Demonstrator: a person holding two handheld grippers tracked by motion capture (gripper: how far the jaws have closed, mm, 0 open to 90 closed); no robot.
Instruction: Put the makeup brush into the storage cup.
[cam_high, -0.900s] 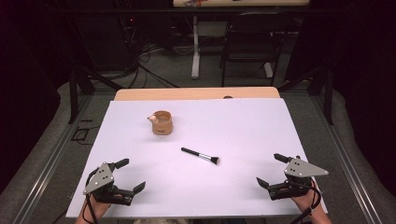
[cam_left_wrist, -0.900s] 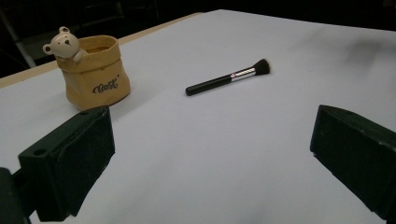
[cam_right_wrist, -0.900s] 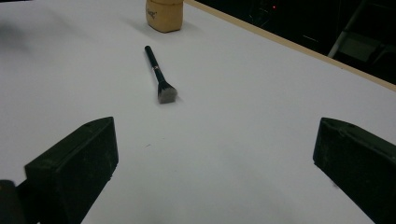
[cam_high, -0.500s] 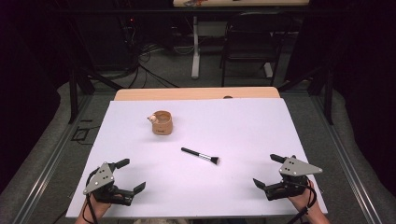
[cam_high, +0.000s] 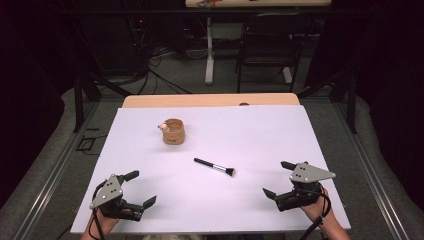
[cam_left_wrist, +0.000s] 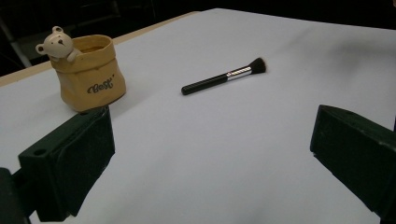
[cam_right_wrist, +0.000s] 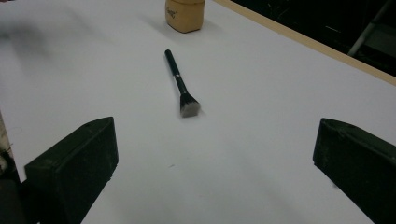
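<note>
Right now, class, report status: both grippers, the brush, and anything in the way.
Left gripper open, right gripper open, both empty. Black-handled makeup brush flat on white table, untouched. Tan bear-trimmed pot stands apart; path clear.

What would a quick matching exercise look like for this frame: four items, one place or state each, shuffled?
Items:
1. makeup brush
2. tan bear pot
3. left gripper
4. right gripper

Places or states:
A. upright, on the far left part of the white sheet
B. open, at the near right edge of the table
C. lying flat mid-table, bristles toward the right gripper
D. open, at the near left edge of the table

Pairs: 1-C, 2-A, 3-D, 4-B
</note>
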